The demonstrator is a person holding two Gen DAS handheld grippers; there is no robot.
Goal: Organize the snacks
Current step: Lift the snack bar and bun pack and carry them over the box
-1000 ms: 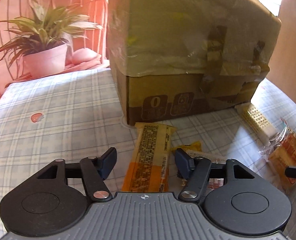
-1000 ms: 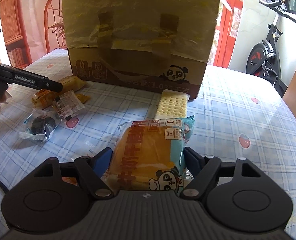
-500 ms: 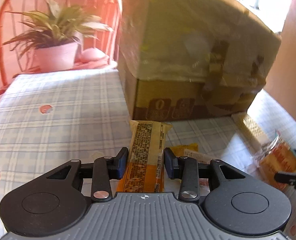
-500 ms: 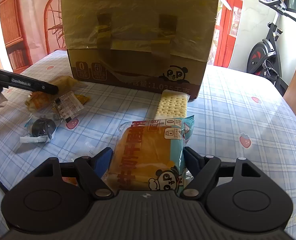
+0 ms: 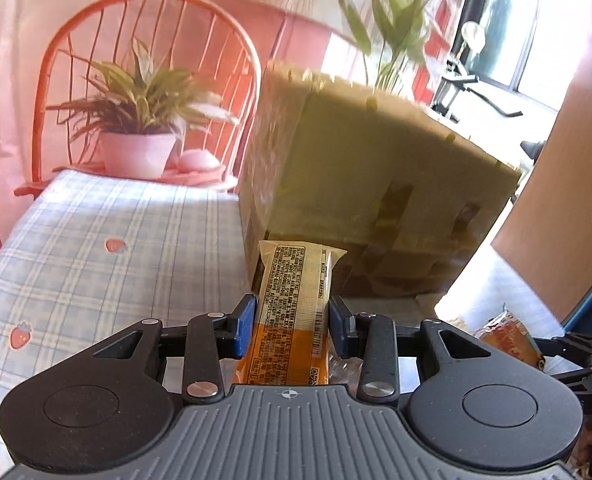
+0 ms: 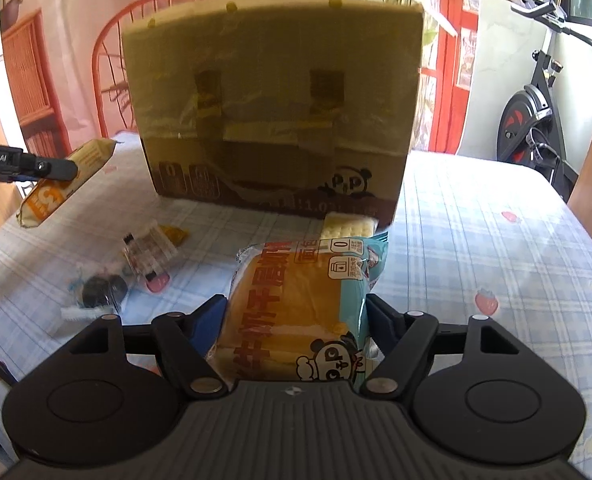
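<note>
Left tool [image 5: 290, 328] clamps snack bar [image 5: 292, 312], long axis pointing toward box [image 5: 375, 184].

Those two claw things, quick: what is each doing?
Left gripper: closed on the long orange-and-cream wrapped snack bar.
Right gripper: closed on the yellow bread in its teal panda wrapper.

You have the long orange-and-cream snack bar [image 5: 292, 312], label side up, raised off the bench in front of the taped cardboard box [image 6: 272, 120]. The bread pack [image 6: 299, 312], golden loaf in a teal wrapper with a panda print, sits lengthwise nearer you than the box. A cracker sleeve [image 6: 347, 226] lies touching the box's front right foot. To the box's front left lie a small clear printed packet [image 6: 148, 252] and a dark cookie packet [image 6: 96, 292].
</note>
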